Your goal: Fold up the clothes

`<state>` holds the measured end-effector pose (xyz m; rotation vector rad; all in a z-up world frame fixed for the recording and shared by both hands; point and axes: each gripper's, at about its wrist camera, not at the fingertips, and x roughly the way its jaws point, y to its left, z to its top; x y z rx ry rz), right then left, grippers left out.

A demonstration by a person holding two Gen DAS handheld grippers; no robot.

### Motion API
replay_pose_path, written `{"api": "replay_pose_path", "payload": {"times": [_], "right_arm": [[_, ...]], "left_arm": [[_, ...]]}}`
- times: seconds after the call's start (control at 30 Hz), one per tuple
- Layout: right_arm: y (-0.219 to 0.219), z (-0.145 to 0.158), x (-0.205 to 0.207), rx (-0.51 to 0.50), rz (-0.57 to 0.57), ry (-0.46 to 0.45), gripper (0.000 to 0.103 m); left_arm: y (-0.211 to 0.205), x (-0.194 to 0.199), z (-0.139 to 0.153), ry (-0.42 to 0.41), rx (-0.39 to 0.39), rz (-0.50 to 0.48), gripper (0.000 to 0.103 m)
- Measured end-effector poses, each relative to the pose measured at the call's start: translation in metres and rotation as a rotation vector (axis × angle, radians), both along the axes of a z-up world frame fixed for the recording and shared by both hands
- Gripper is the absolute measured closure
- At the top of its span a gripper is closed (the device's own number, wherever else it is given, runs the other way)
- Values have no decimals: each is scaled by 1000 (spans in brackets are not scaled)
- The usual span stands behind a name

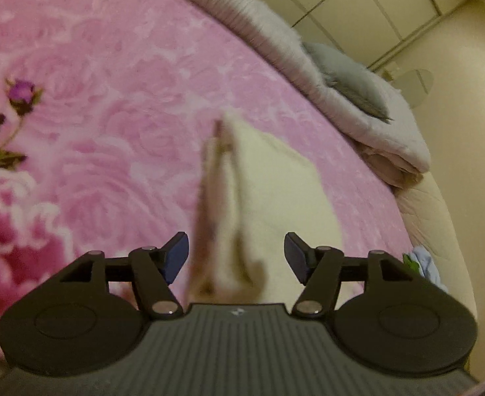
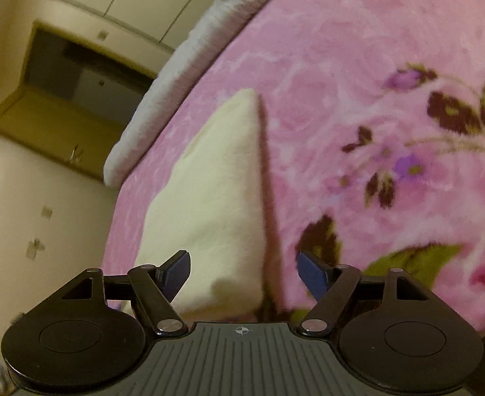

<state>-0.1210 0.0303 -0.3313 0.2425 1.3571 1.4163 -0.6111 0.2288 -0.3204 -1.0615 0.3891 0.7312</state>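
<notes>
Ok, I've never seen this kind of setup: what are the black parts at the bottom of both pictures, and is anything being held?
Each picture comes from a camera mounted on a hand-held two-finger tool, looking forward along its fingers. One shows the left tool, the other the right tool. Both stand open, and neither pad visibly presses on anything. Ahead of them a cream garment lies on a pink floral blanket. Its brownish edge runs between the left tool's fingers, blurred. A grey pillow sits on folded bedding beyond.
</notes>
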Motion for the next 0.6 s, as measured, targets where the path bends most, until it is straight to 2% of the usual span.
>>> {"api": "replay_pose_path", "payload": {"times": [0.17, 0.3, 0.43, 0.6], "right_arm": [[25, -15, 8, -22, -36, 77, 26], [40, -18, 12, -27, -56, 105, 24], [55, -19, 13, -39, -40, 112, 22], [72, -23, 14, -54, 0, 145, 20]], "left_arm": [[35, 4, -32, -94, -130, 28, 43], [52, 11, -52, -174, -196, 26, 41], [60, 20, -60, -199, -197, -10, 40], [69, 32, -58, -155, -186, -58, 37]]}}
